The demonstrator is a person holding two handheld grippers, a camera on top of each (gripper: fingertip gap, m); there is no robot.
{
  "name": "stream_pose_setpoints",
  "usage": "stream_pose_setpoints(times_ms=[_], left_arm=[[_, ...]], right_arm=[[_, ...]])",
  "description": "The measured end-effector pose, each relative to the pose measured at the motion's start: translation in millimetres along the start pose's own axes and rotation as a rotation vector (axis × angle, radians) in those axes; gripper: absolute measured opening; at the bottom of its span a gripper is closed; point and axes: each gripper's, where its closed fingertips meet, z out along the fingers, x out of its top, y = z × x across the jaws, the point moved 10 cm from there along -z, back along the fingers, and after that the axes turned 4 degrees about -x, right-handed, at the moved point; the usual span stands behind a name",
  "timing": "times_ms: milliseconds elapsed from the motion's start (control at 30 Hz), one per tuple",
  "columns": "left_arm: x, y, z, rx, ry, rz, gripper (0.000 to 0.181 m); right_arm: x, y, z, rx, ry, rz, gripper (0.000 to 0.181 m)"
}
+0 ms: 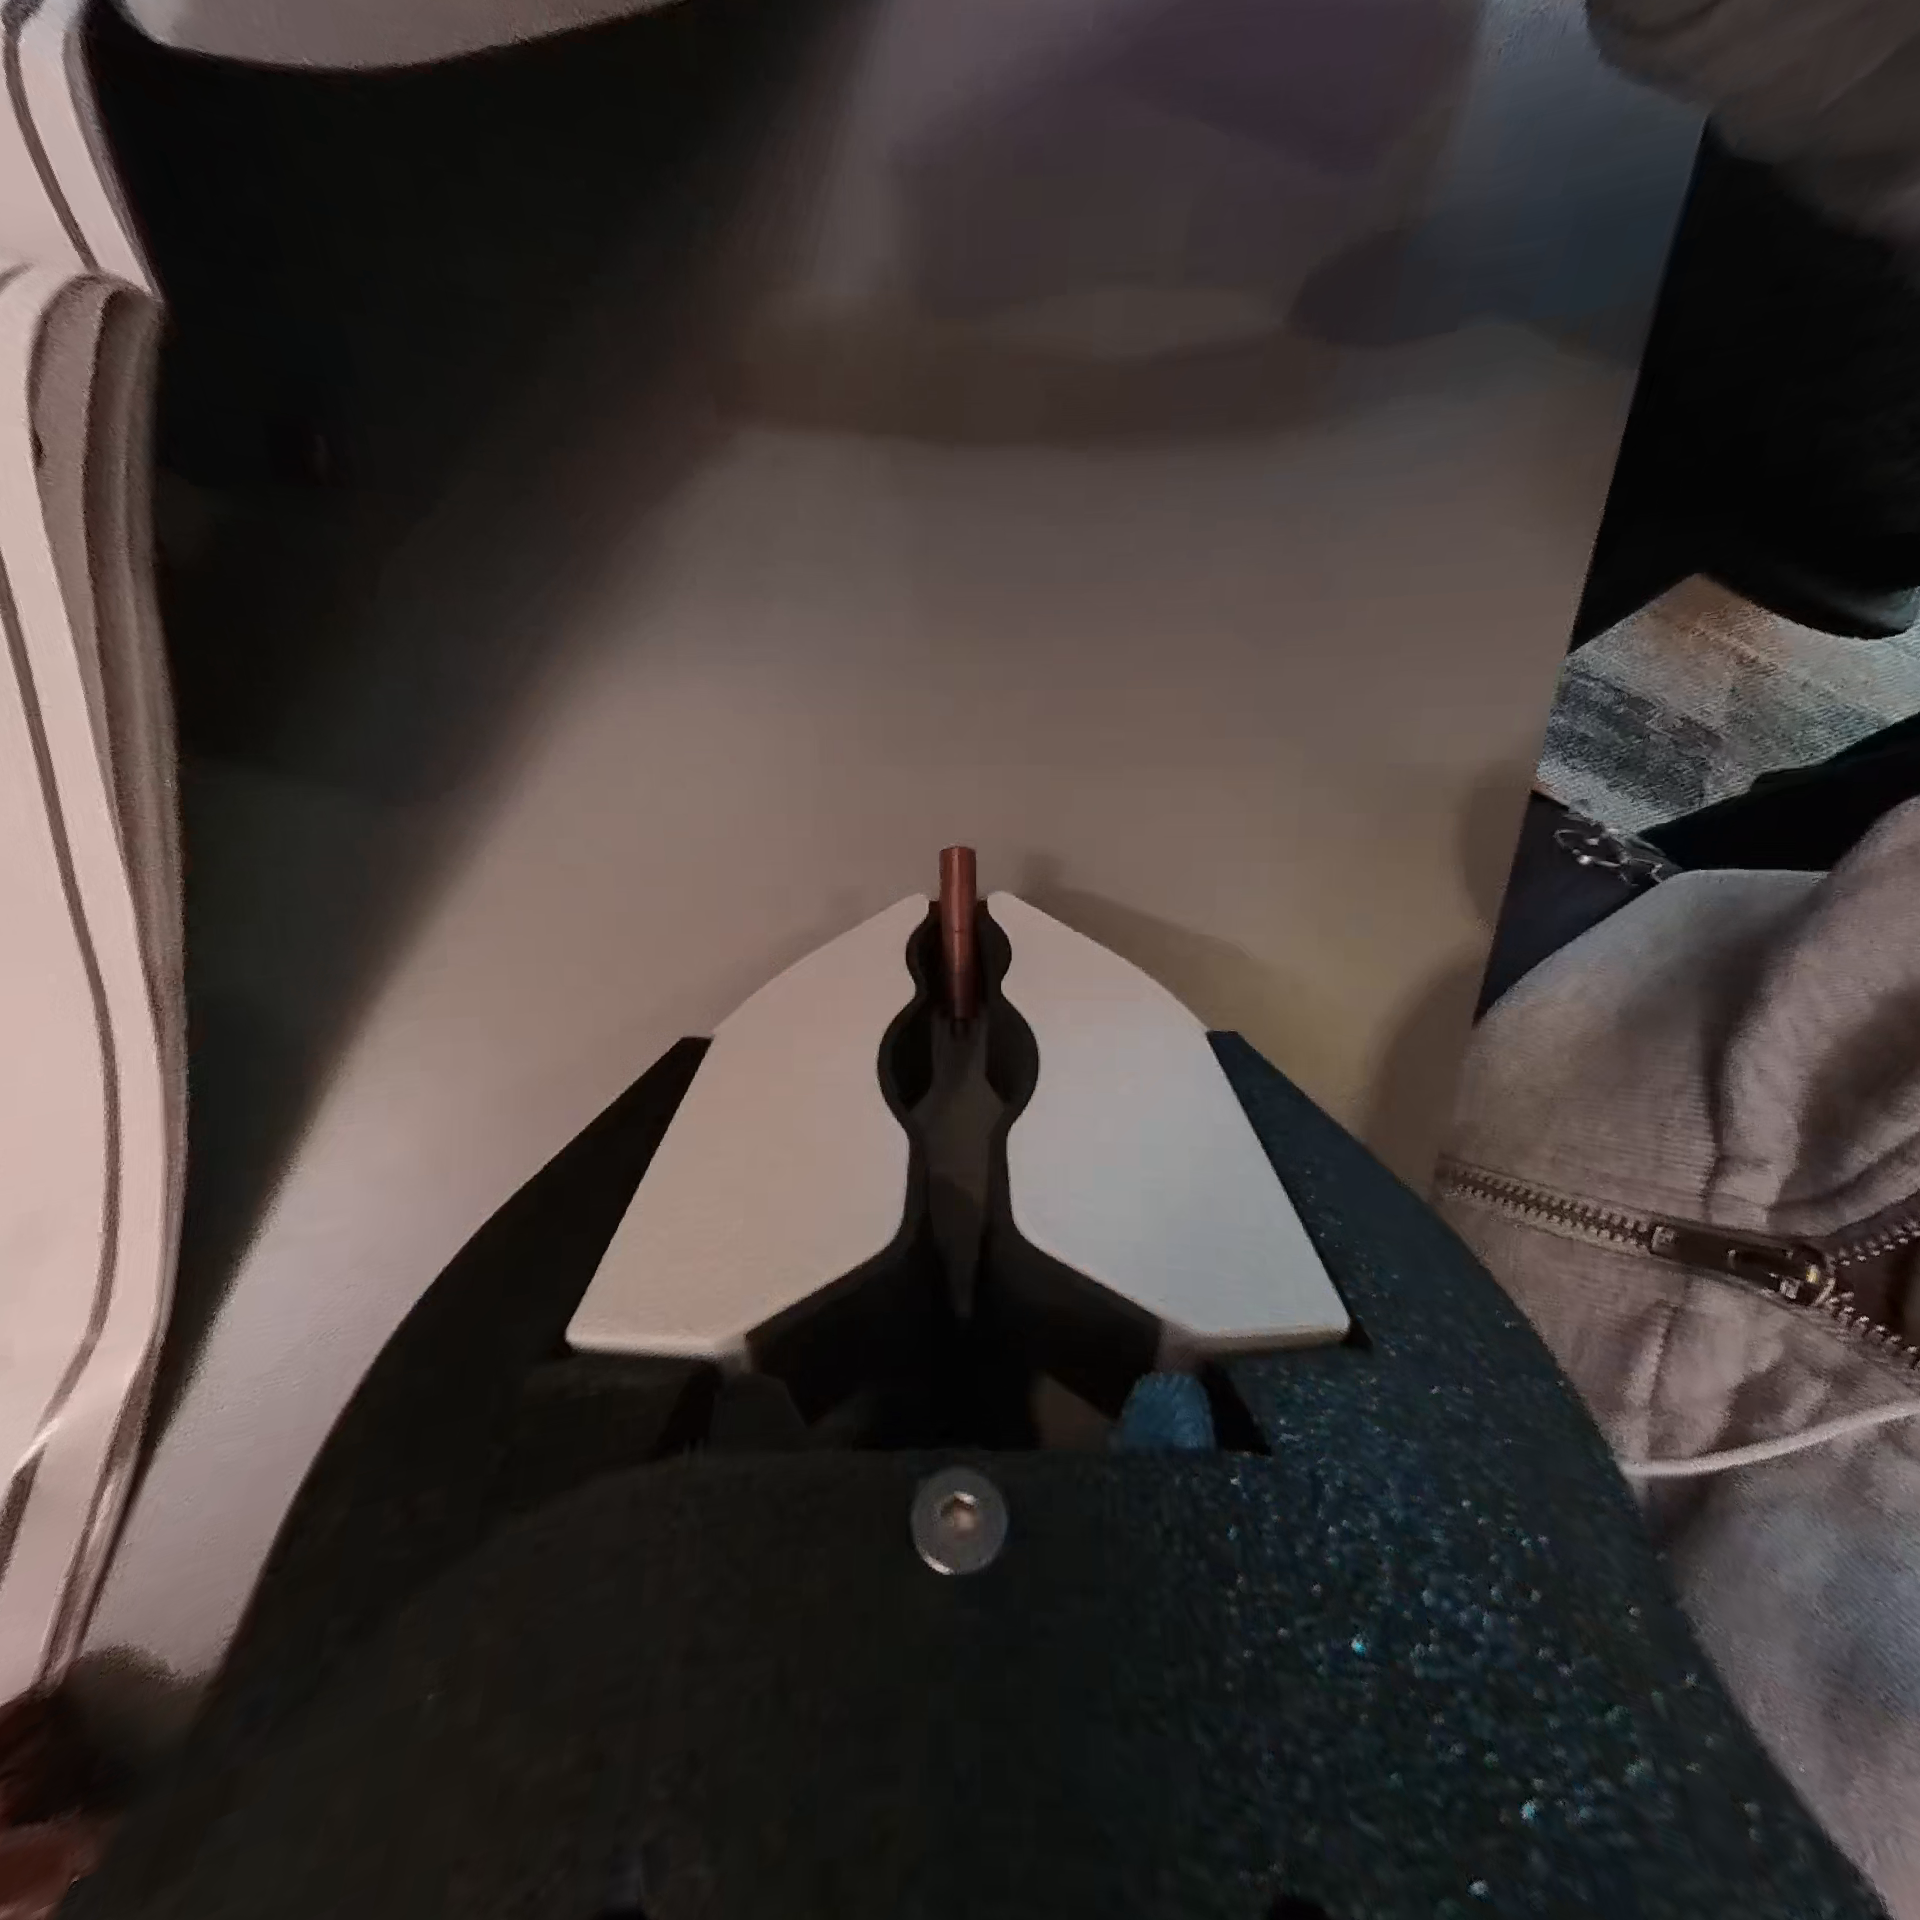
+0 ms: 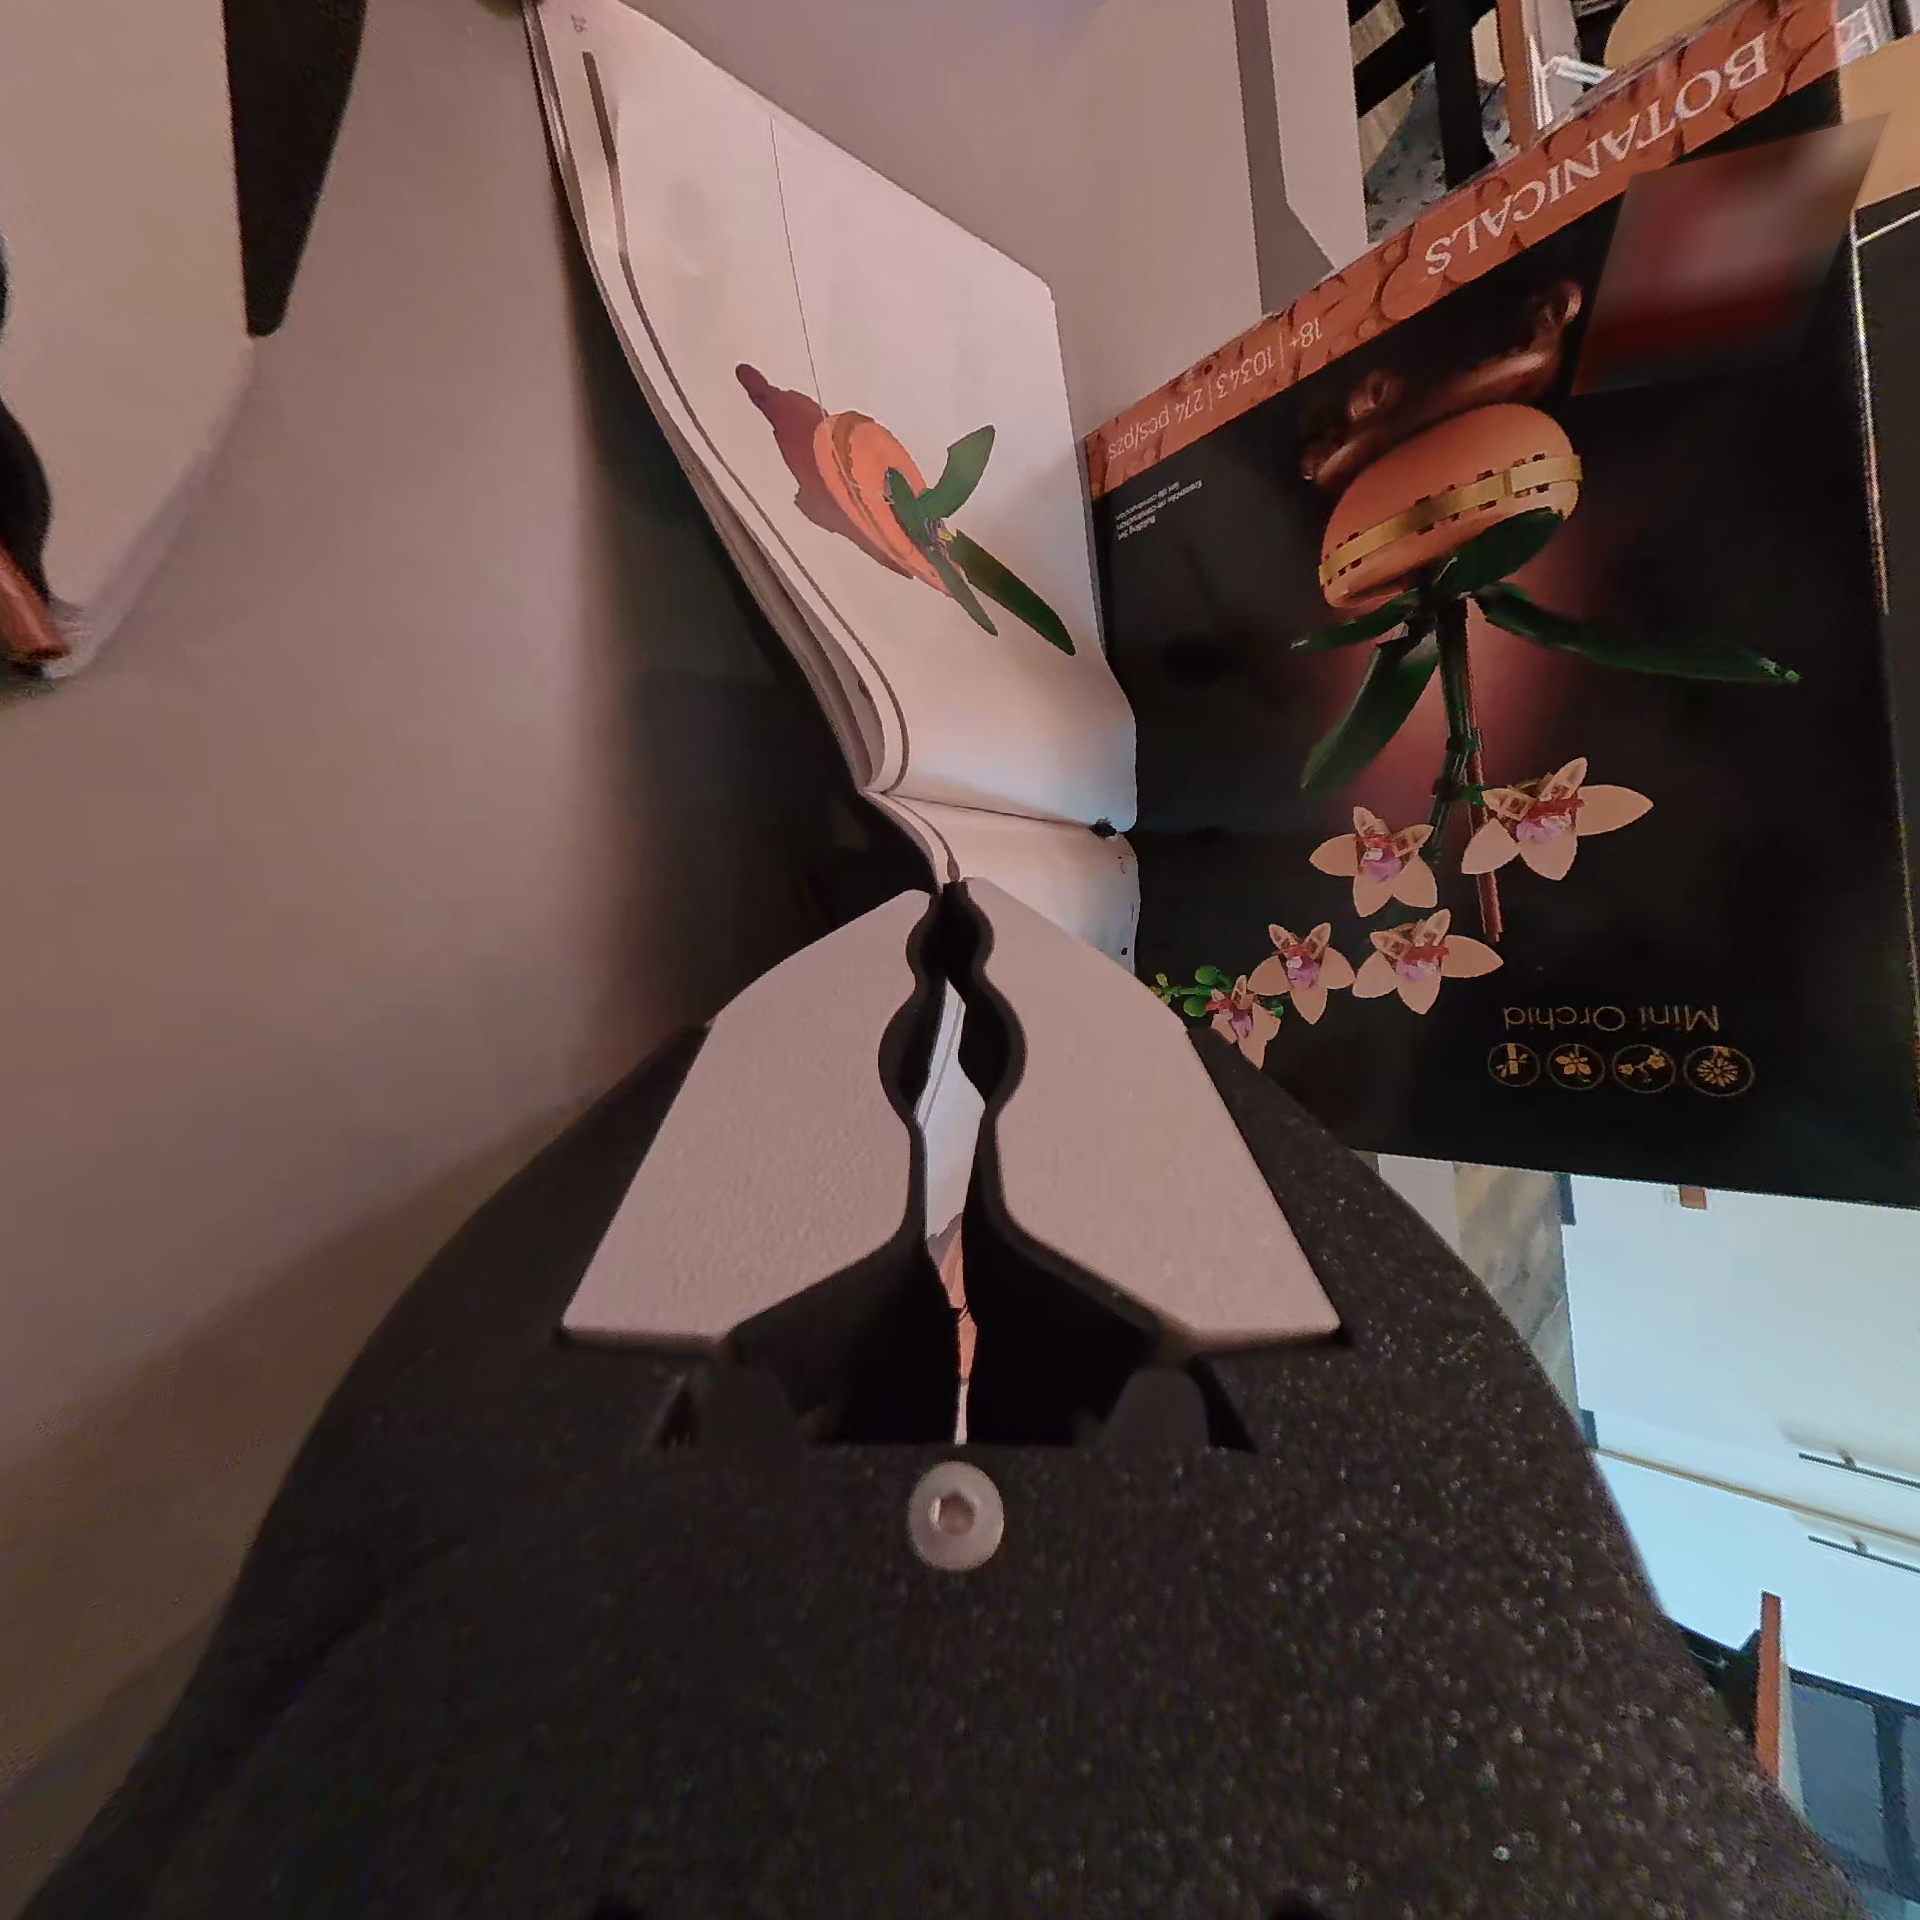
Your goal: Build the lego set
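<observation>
Slim reddish-brown lego rod [image 1: 956, 925], pinched between closed white fingertips, tip protruding forward above a pale tabletop [image 1: 1039, 644]. Open instruction booklet [image 2: 914, 499], pages curled upward, one page edge clamped at the fingertips, showing a printed orange pot with green leaves. Dark set box [image 2: 1507, 675] just beside the booklet, picturing a potted orchid with pale blossoms.

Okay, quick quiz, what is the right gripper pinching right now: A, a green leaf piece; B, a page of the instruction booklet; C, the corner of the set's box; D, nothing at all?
B: the right gripper is shut on a page edge of the open booklet, which runs down between its fingers; the box stands apart to the right.
</observation>
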Motion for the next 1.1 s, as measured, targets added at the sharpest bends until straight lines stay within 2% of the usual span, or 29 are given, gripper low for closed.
stream_pose_setpoints(times_ms=[233,367,533,667,733,867,933,1100], left_arm=[[11.6,-0.7,-1.4,0.022,-0.162,0.043,0.009],[13.7,-1.1,-1.2,0.027,-0.184,0.050,0.011],[10.0,-0.3,-6.7,0.096,-0.108,0.004,0.023],[15.5,-4.6,-22.0,0.194,0.134,-0.062,0.028],[19.7,-13.7,-24.4,0.267,0.201,-0.092,0.025],[29.4,-33.4,-17.0,0.391,0.193,-0.080,0.012],[34.3,-38.8,-12.9,0.392,0.191,-0.081,0.006],[45.0,-45.8,-7.2,0.371,0.202,-0.081,0.004]], right_arm=[[-1.7,-0.4,-0.7,-0.009,0.015,-0.008,0.000],[-3.0,0.2,-1.2,-0.010,0.026,0.003,0.000],[-3.6,-0.2,-0.6,-0.005,0.035,0.004,0.000],[-3.7,3.0,-1.7,-0.004,0.038,0.019,0.000],[-3.4,4.7,-2.2,-0.004,0.038,0.026,0.000],[-2.6,6.0,-2.4,-0.003,0.038,0.036,0.000],[-2.2,7.2,-2.5,-0.006,0.043,0.048,0.000],[-1.6,11.6,-3.3,-0.013,0.050,0.075,0.000]])
